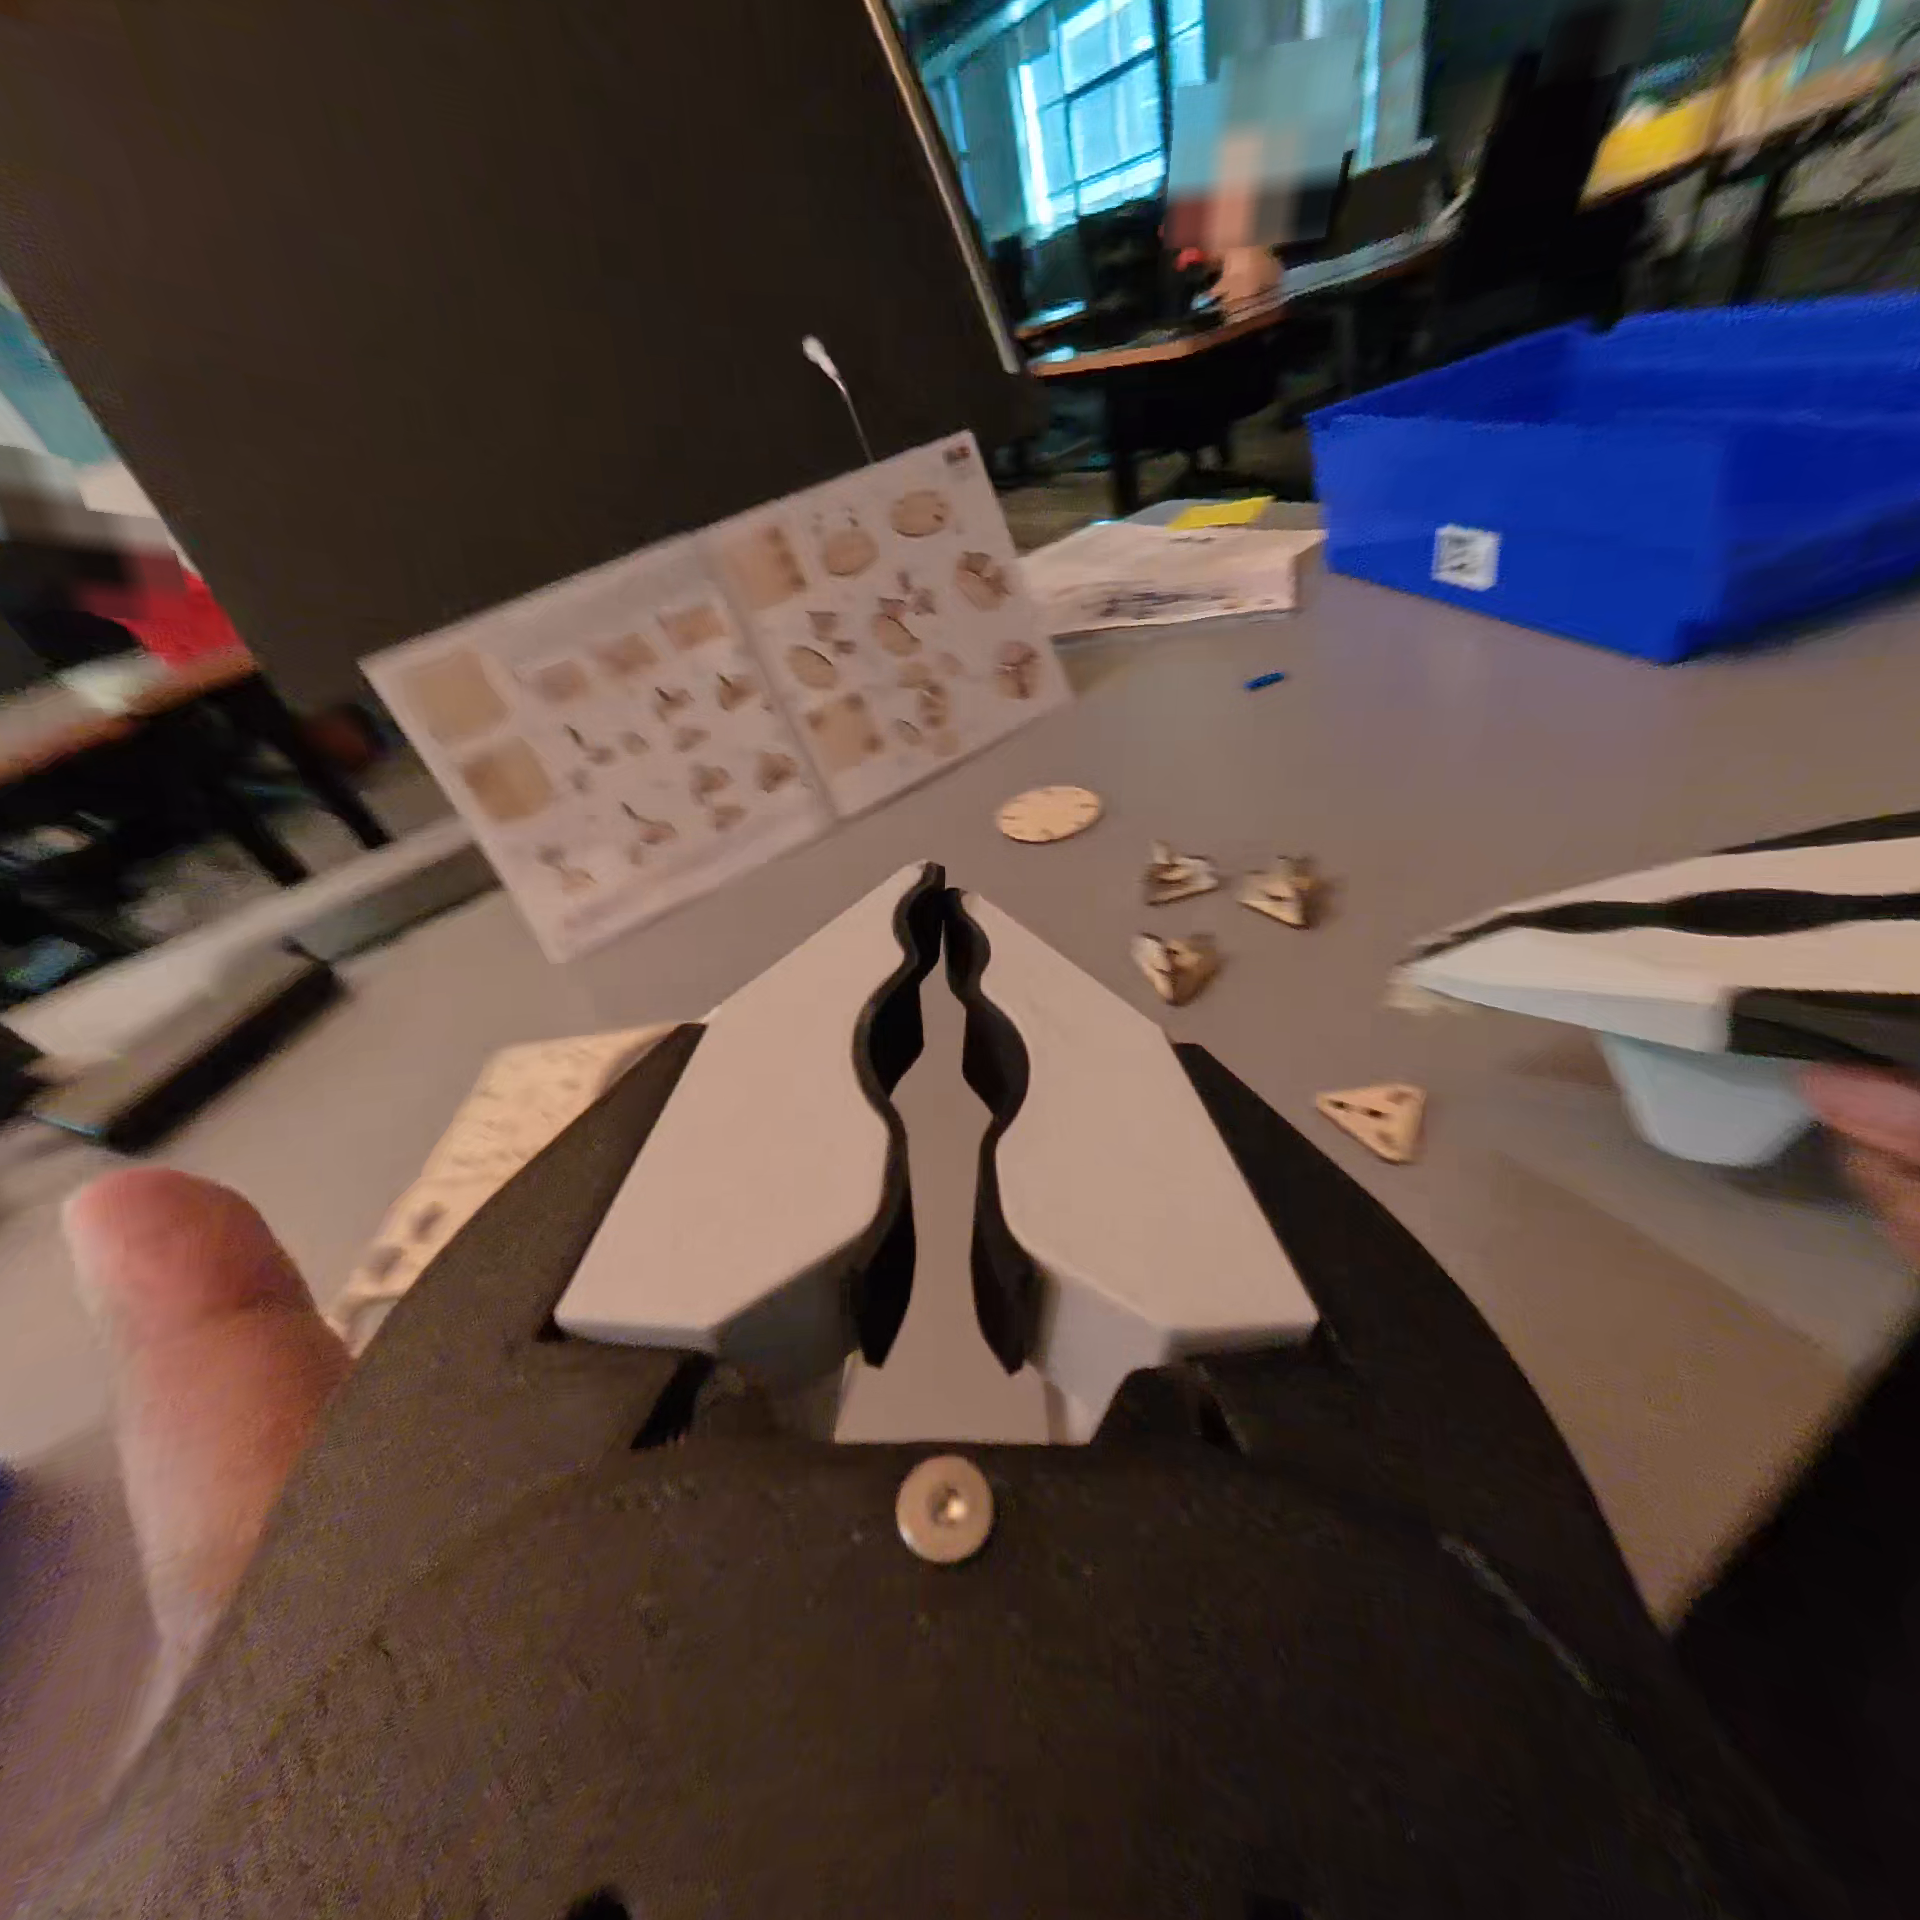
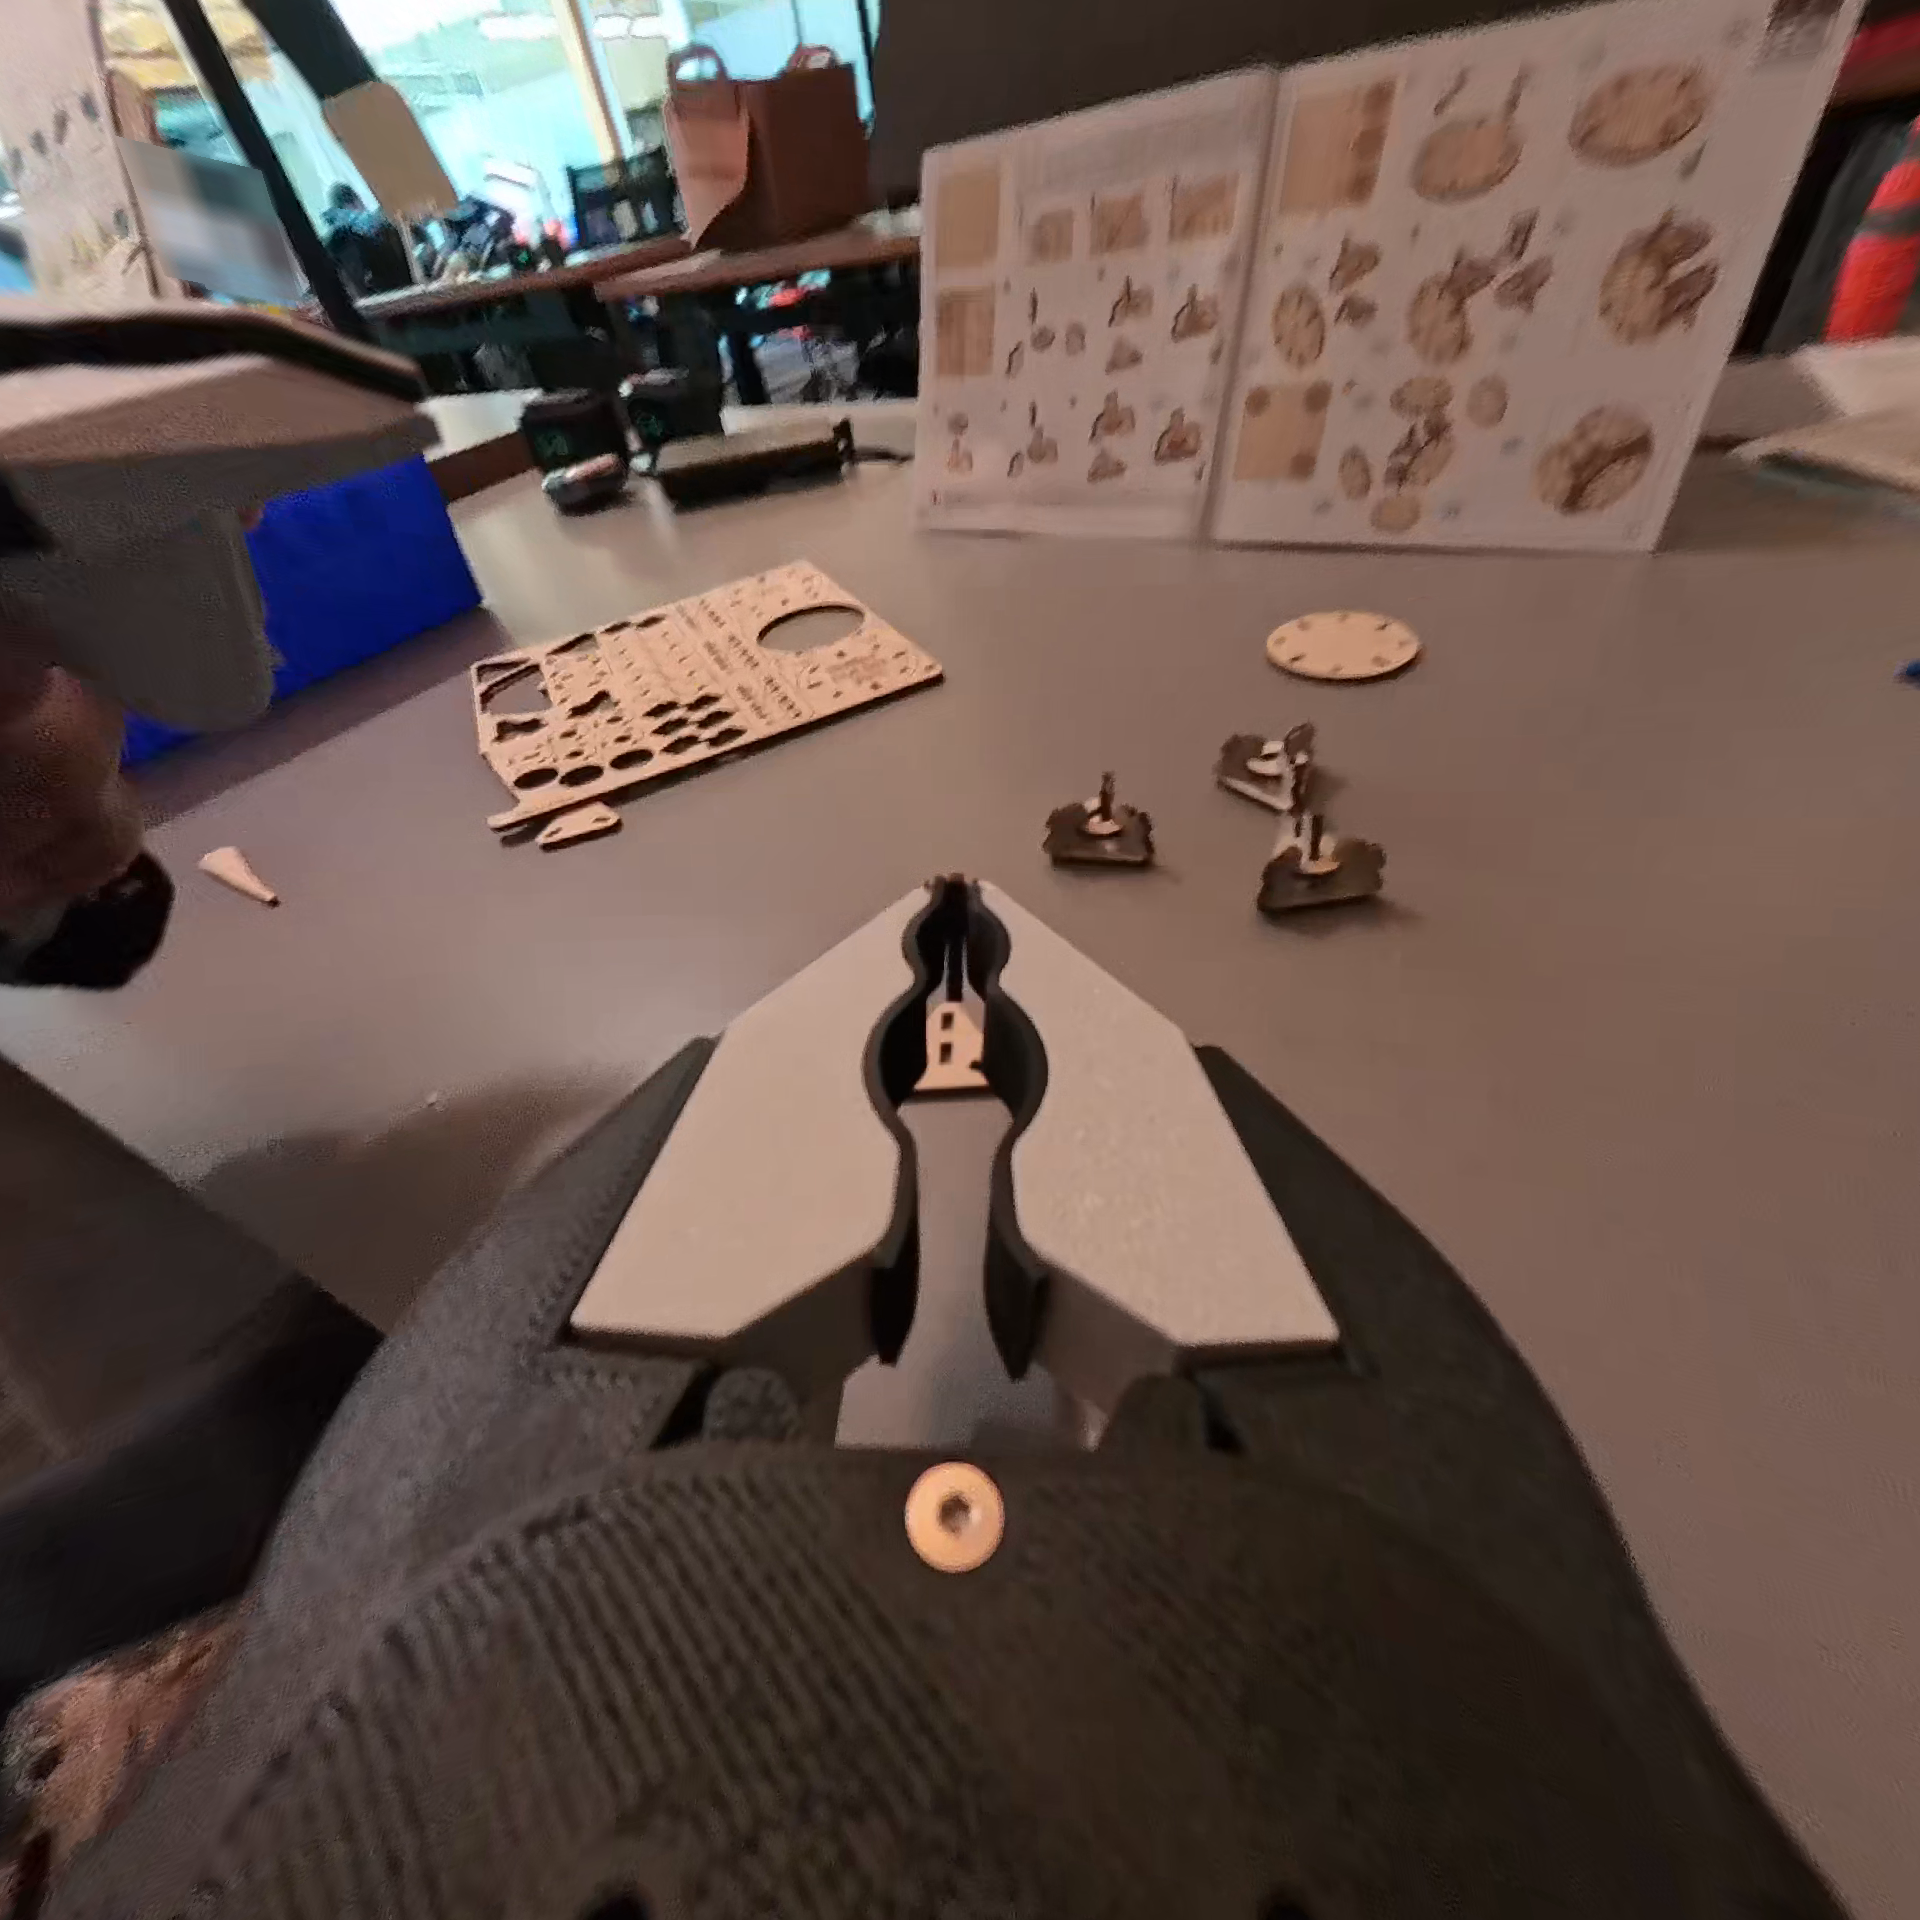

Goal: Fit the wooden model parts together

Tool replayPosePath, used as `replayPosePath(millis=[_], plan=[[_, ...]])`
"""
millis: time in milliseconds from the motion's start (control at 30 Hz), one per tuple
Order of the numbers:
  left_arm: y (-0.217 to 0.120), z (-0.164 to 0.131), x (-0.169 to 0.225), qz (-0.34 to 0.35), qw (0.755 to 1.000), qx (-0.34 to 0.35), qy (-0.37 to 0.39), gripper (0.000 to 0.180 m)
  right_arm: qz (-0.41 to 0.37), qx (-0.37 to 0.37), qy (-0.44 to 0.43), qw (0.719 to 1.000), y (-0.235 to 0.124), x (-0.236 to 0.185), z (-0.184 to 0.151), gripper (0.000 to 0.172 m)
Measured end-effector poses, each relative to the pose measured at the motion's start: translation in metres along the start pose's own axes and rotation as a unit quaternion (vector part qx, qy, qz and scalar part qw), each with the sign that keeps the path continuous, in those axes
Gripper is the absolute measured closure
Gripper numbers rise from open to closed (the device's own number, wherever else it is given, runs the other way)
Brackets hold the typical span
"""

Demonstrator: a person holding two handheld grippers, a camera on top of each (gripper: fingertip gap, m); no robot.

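Gripping a small flat wooden piece (image 2: 948, 1049) edge-on between its closed fingertips, the right gripper (image 2: 951, 888) hangs above the grey table (image 2: 1558, 1039). The left gripper (image 1: 940, 883) is closed too, tips meeting with nothing between them (a punched wooden sheet (image 1: 468, 1143) lies just below it). Beyond lie three small wooden assemblies (image 2: 1099, 831), a wooden disc (image 2: 1342, 646) and an upright instruction sheet (image 2: 1299, 332).
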State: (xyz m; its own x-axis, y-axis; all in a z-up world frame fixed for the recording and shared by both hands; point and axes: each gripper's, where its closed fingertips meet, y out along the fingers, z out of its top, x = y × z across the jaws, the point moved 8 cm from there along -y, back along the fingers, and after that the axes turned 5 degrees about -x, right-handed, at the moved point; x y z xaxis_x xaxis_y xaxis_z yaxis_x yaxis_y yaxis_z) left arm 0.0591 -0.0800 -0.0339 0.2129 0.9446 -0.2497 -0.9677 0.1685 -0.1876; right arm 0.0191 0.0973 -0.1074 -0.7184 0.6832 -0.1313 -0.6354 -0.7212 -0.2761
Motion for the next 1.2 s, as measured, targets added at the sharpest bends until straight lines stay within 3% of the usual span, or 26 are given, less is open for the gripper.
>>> replayPosePath(millis=[67,167,233,300,433,567,800,1067,1200], plan=[[0.012,0.008,0.000,0.022,0.998,0.009,0.054,0.180,0.000,0.001,-0.007,1.000,0.000,-0.001,0.000,0.172],[0.026,0.008,0.012,-0.091,0.994,0.024,0.047,0.180,0.008,-0.027,-0.001,1.000,0.005,-0.001,-0.002,0.171],[0.043,-0.004,0.017,-0.157,0.987,-0.039,0.004,0.180,0.007,-0.035,0.006,0.999,0.006,0.000,-0.002,0.171],[0.063,-0.019,0.025,-0.168,0.978,-0.127,-0.003,0.180,0.003,-0.040,0.009,0.999,0.007,0.001,-0.003,0.171],[0.084,-0.038,0.046,-0.171,0.971,-0.162,0.043,0.180,-0.006,-0.054,0.013,0.998,0.010,0.002,-0.003,0.172],[0.091,-0.054,0.050,-0.248,0.939,-0.235,-0.028,0.180,-0.008,-0.067,0.035,0.997,0.012,0.006,-0.004,0.172],[0.092,-0.058,0.051,-0.269,0.931,-0.248,-0.010,0.180,0.033,-0.124,0.084,0.988,0.020,0.010,-0.008,0.171],[0.094,-0.063,0.060,-0.274,0.921,-0.277,0.022,0.180,-0.007,-0.140,-0.003,0.990,0.022,-0.001,-0.010,0.171],[0.094,-0.063,0.060,-0.275,0.920,-0.278,0.023,0.180,-0.012,-0.138,-0.003,0.990,0.023,-0.001,-0.009,0.171]])
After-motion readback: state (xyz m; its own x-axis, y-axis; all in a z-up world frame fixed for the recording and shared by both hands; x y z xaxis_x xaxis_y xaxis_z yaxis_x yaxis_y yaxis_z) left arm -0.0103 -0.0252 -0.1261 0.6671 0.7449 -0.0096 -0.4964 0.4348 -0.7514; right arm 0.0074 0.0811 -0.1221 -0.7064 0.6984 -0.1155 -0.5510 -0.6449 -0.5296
